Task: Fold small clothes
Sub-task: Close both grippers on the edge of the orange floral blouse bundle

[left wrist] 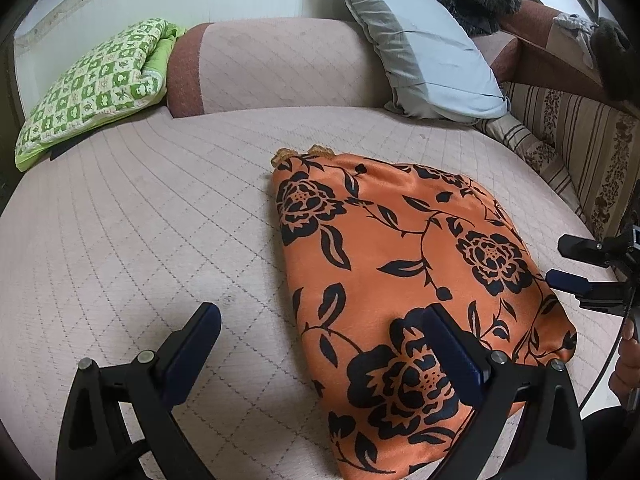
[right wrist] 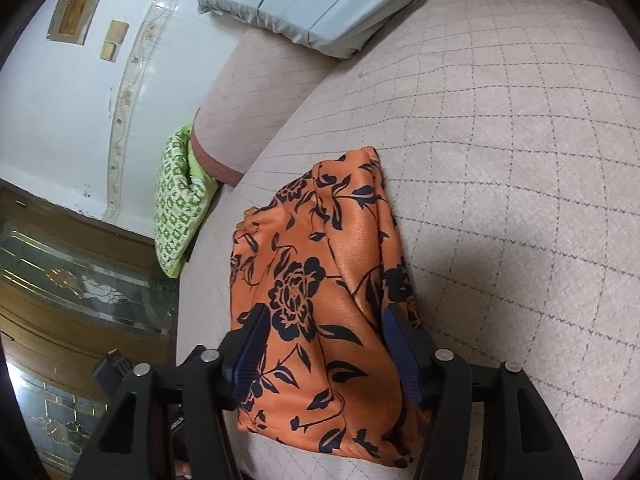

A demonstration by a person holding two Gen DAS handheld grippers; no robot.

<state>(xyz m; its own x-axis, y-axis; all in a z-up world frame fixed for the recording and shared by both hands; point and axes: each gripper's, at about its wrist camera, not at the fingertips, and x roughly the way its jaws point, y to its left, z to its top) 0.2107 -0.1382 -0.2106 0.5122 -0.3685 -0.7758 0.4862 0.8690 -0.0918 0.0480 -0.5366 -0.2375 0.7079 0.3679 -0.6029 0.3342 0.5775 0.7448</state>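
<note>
On the quilted pink bed cover point(left wrist: 160, 216), toward the near edge, lies the orange floral garment point(left wrist: 400, 260), already doubled into a compact, slightly puffy packet with a bit of trim peeking out at its far corner. Left tongs point(left wrist: 320, 344) hang over its near end, jaws wide apart, nothing between the pads; one finger is above bare cover, the other above the cloth. Right tongs point(right wrist: 324, 344) straddle the packet's opposite end, jaws apart on either side of the fabric; the pads look clear of it or at most brushing, no clamp visible. Reading: a fold appears just laid down and released, so the step in hand is letting go and checking the shape. Next move likely calls for either a last fold across the length or a light press to flatten the bulge; the cloth looks slick and satiny, so a pinch should take all layers at one edge or they may slide apart. Surface: soft stitched-diamond cover, gives under load. Room: a bolster point(left wrist: 272, 64) at the head, a grey-blue pillow point(left wrist: 424, 48) leaning on it, a green checked folded quilt point(left wrist: 96, 84) at the side, striped floral bedding point(left wrist: 568, 136) on the far side, white tiled wall point(right wrist: 60, 100), a wooden door with patterned glass point(right wrist: 72, 280).
</note>
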